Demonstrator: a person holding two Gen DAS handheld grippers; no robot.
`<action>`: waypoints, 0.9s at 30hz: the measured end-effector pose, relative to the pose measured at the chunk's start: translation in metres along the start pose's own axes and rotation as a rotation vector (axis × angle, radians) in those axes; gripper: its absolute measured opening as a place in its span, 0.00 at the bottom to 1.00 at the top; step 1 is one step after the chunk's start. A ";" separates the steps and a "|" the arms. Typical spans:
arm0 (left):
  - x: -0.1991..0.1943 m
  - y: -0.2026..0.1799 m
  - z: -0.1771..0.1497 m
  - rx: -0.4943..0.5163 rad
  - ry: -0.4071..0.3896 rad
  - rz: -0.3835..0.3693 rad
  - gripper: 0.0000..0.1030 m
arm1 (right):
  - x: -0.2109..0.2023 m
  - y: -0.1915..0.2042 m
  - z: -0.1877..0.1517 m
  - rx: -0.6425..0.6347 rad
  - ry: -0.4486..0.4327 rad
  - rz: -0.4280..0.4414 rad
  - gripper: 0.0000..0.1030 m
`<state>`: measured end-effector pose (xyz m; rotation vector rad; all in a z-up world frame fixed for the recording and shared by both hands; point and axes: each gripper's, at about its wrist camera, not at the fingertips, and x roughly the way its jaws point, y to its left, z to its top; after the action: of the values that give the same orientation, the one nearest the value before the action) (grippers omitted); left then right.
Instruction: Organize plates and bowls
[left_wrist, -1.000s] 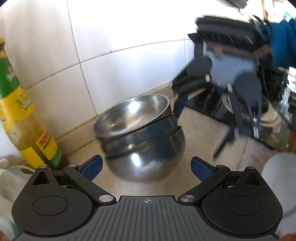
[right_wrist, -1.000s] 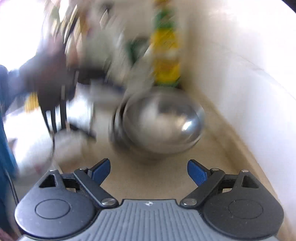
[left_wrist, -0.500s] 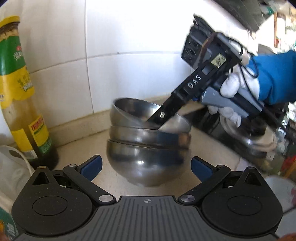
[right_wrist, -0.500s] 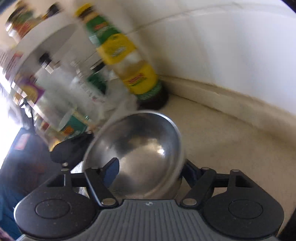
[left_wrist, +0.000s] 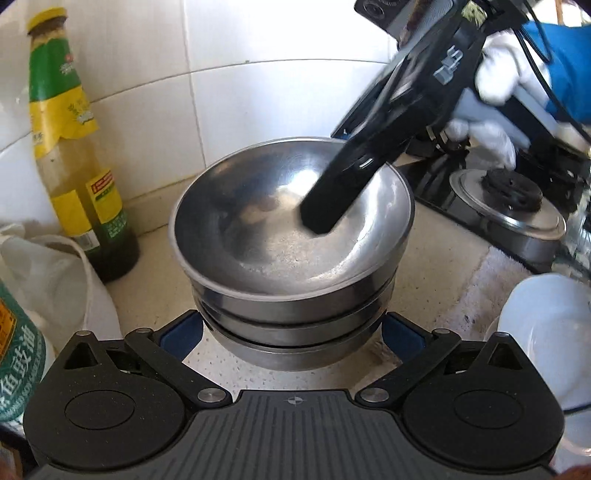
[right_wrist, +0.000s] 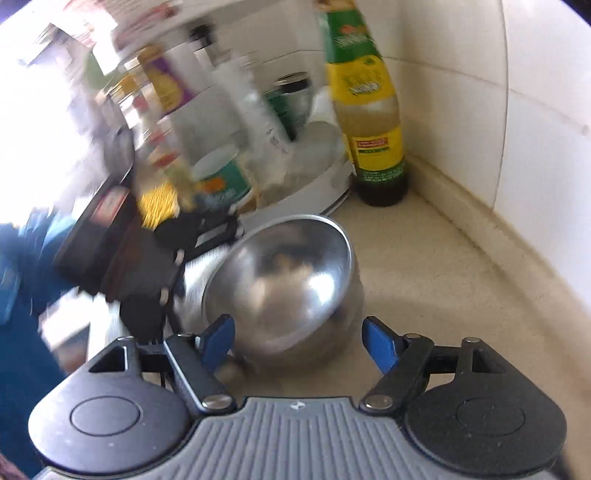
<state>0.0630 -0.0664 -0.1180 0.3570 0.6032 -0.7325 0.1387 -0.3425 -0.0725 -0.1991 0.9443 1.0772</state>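
Steel bowls (left_wrist: 291, 236): three nested on the counter (left_wrist: 436, 266) near the tiled wall, nothing inside. Left tongs (left_wrist: 291, 332) spread around the stack's base; right tongs (right_wrist: 297, 341) spread. Sauce bottle (left_wrist: 70, 147) far left.

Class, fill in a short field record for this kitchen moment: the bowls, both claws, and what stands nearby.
bowls: three steel bowls nested on the counter
left claw: open, fingers either side of the stack's base
right claw: open, one finger reaching into the top bowl
nearby: sauce bottle by the tiled wall, white dish, stove burner
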 end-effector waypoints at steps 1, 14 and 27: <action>-0.001 0.001 0.000 0.015 -0.005 -0.002 1.00 | -0.003 0.001 -0.003 -0.042 0.024 -0.004 0.85; 0.013 0.010 0.010 0.122 0.009 -0.057 1.00 | 0.070 -0.016 -0.002 -0.250 0.125 0.099 0.98; 0.048 0.007 0.024 0.125 0.082 0.010 1.00 | 0.067 -0.010 0.001 -0.248 0.104 0.049 1.00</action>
<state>0.1054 -0.0985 -0.1292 0.5074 0.6338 -0.7512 0.1569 -0.3027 -0.1249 -0.4414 0.9099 1.2383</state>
